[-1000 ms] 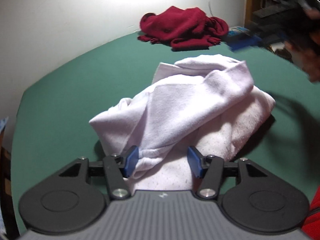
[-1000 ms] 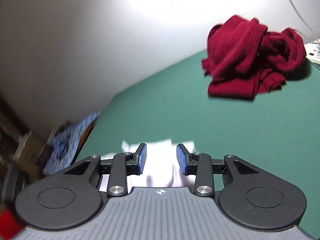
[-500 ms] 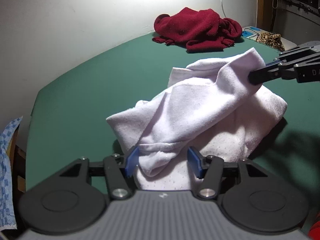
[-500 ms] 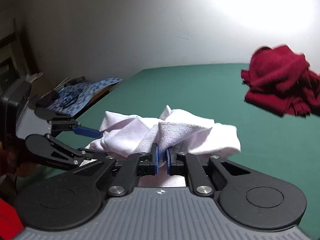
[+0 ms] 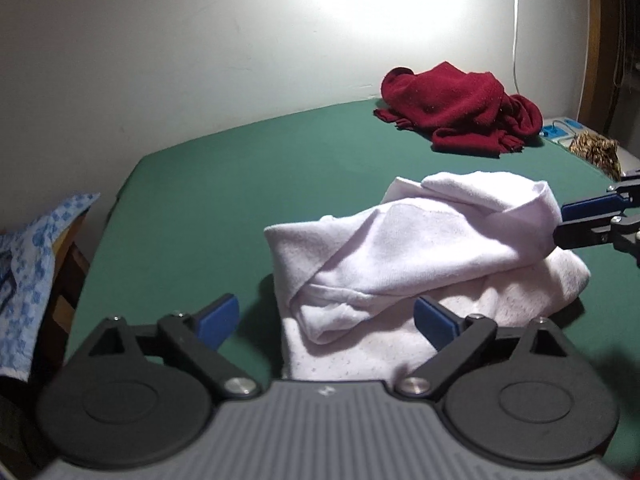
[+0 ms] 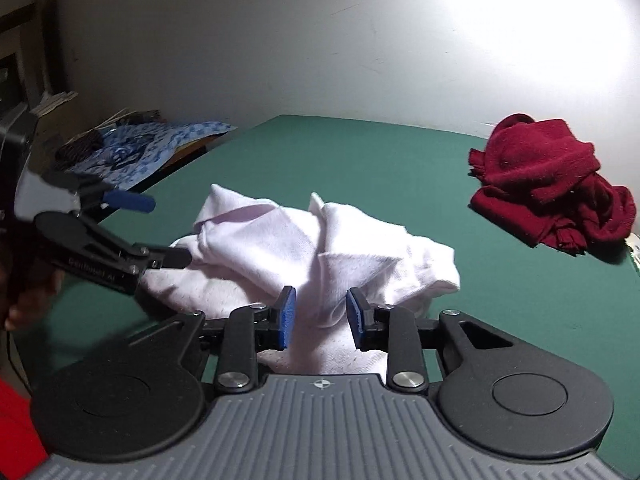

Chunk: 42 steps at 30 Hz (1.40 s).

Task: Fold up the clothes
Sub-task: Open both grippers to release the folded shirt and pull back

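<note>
White garment (image 5: 420,248) sat bunched mid-frame on the green table (image 5: 224,184). Left gripper (image 5: 326,318) was opening, touching nothing; right gripper (image 6: 320,316) was opening, cloth loose between its pads. Better to regrab at corners, honestly.

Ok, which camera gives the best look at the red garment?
The right wrist view: the red garment lies crumpled on the green table, larger and fully in frame. The left wrist view shows the same heap farther off, near the wall, smaller.

Two garments — one white (image 5: 420,256), one red (image 5: 460,108) — two tongs (image 5: 326,322) (image 6: 320,318).
</note>
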{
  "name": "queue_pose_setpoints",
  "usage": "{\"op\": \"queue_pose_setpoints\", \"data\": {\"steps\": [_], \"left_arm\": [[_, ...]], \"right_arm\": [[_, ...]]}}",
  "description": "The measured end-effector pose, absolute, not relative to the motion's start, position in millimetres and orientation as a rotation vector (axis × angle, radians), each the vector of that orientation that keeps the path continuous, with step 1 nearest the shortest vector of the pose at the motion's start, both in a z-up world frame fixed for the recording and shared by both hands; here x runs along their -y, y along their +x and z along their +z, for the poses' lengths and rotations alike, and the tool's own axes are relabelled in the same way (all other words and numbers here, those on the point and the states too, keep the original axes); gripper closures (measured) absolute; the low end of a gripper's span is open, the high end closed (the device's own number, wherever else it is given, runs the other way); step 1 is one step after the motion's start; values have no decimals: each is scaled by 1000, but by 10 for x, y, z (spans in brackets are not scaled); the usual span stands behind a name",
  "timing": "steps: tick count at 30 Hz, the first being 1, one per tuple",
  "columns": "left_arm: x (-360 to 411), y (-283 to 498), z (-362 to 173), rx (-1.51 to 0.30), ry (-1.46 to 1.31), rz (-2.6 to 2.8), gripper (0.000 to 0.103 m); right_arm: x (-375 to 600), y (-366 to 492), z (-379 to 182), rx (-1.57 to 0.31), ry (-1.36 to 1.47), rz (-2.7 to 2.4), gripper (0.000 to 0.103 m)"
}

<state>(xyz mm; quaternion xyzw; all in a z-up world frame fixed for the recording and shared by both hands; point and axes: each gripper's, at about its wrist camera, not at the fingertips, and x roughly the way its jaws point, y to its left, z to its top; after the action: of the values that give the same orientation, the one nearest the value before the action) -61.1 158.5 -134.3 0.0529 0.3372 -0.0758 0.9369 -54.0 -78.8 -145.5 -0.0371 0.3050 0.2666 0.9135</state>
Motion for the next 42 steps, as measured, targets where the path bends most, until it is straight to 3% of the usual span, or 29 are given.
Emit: {"op": "queue_pose_setpoints", "data": {"steps": [4, 10, 18, 23, 26, 28, 32, 42], "left_arm": [[-1416, -582, -1547, -758, 53, -128, 4], [-1424, -632, -1738, -785, -60, -64, 1], [-1269, -727, -1790, -734, -48, 29, 1], [-1170, -722, -1790, -720, -41, 97, 1], [-1098, -719, -1806, -710, -29, 138, 1], [-1053, -733, -1810, -704, -12, 153, 1], [-1055, -730, -1811, -703, -1, 141, 1], [-1350, -824, -1743, -704, 0, -54, 1]], "right_arm": [[725, -486, -1620, -747, 29, 486, 84], [639, -517, -1860, -815, 62, 434, 83], [727, -597, -1925, -772, 173, 532, 42], [833, -534, -1973, -768, 264, 586, 37], [908, -515, -2010, -767, 327, 582, 45], [915, -527, -2011, -770, 303, 543, 72], [988, -503, -2039, -789, 349, 493, 85], [780, -667, -2013, -741, 276, 345, 87]]}}
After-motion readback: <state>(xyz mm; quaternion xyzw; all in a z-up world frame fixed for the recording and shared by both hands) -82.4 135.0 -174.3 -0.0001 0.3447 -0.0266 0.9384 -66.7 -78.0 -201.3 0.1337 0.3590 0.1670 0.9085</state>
